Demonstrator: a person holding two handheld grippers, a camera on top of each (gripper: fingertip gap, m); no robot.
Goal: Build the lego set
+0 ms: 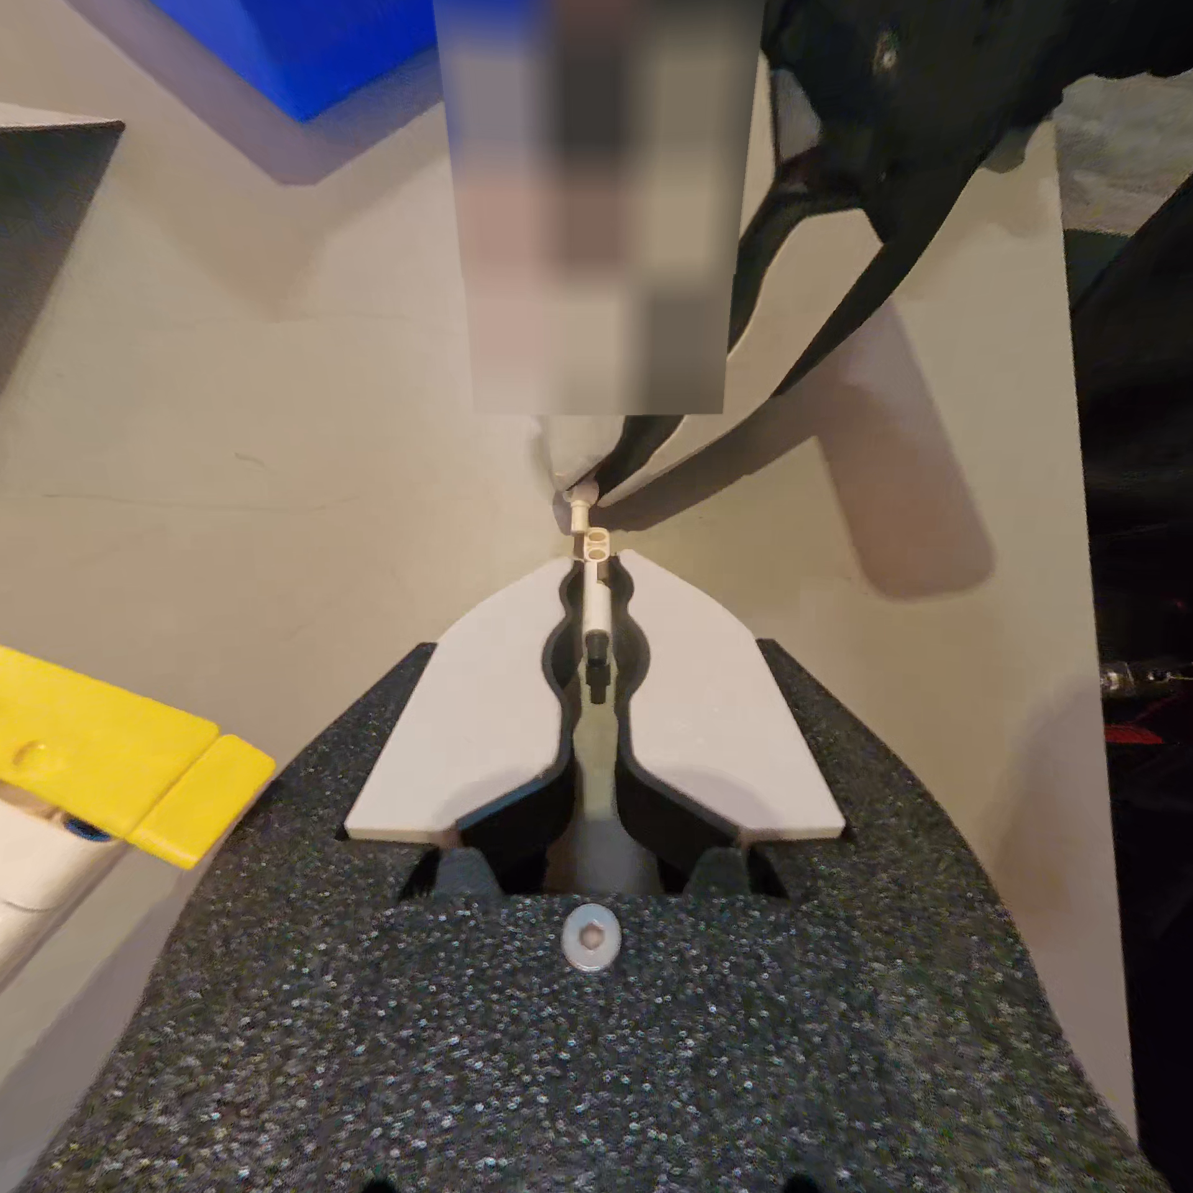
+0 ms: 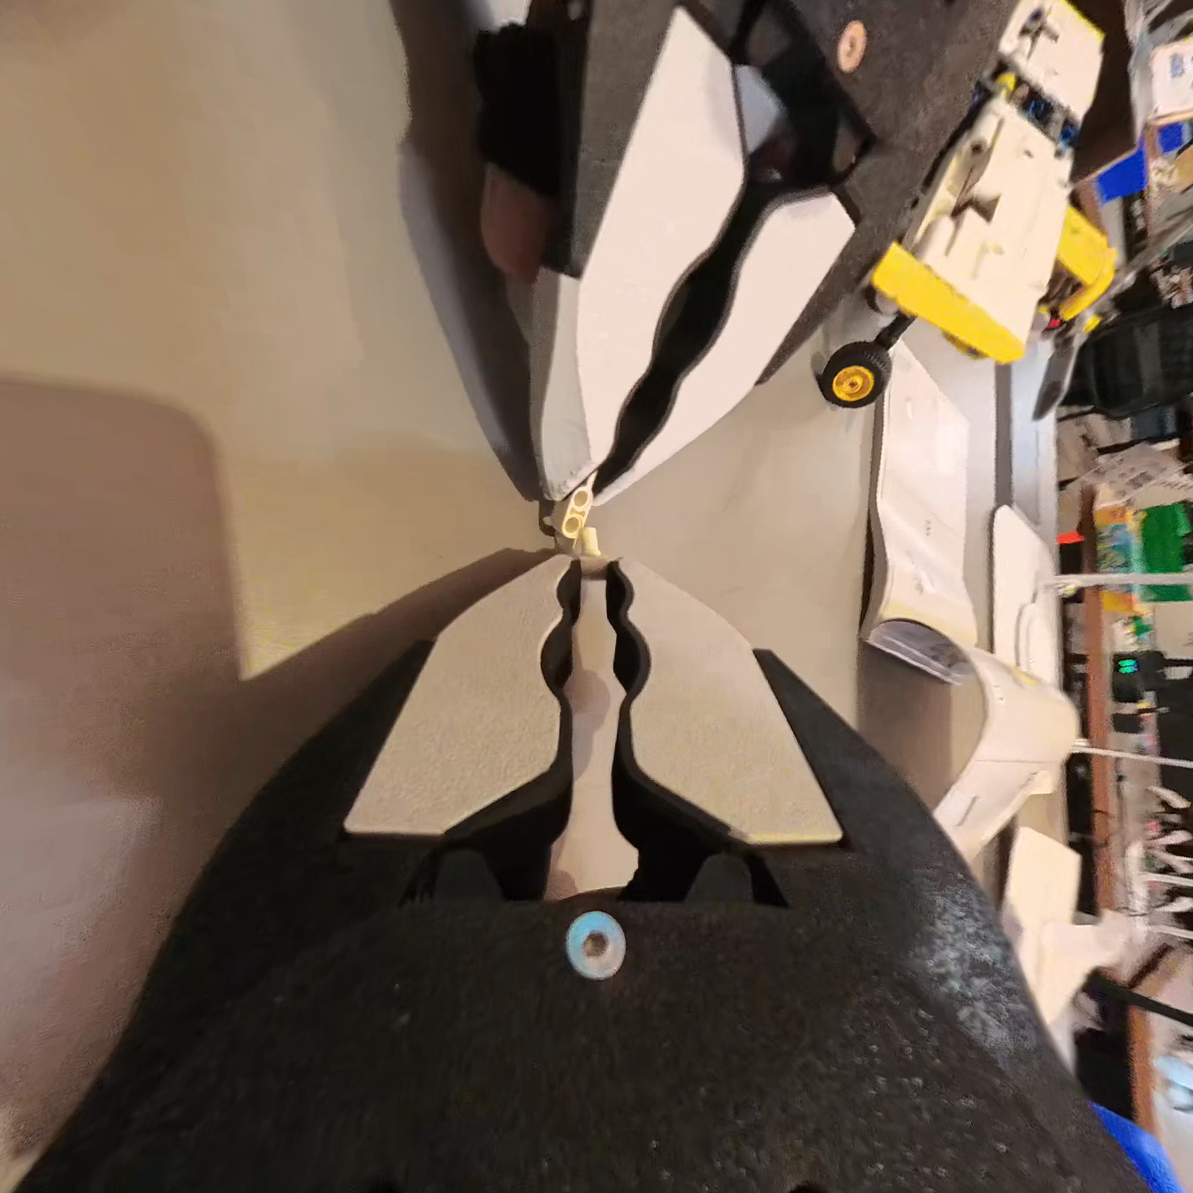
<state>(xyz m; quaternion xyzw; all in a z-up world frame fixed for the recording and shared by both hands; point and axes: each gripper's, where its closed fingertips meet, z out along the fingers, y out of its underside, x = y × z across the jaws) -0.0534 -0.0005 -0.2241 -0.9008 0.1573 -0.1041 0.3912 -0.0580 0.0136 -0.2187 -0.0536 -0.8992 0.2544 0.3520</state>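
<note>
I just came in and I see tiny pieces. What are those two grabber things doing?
A person holds two grippers tip to tip over a pale table. The left gripper has its fingers closed on a small cream connector piece with two round holes, on a white rod with a black end. The right gripper pinches a small cream peg right beside the connector. A yellow and white brick-built vehicle sits nearby.
</note>
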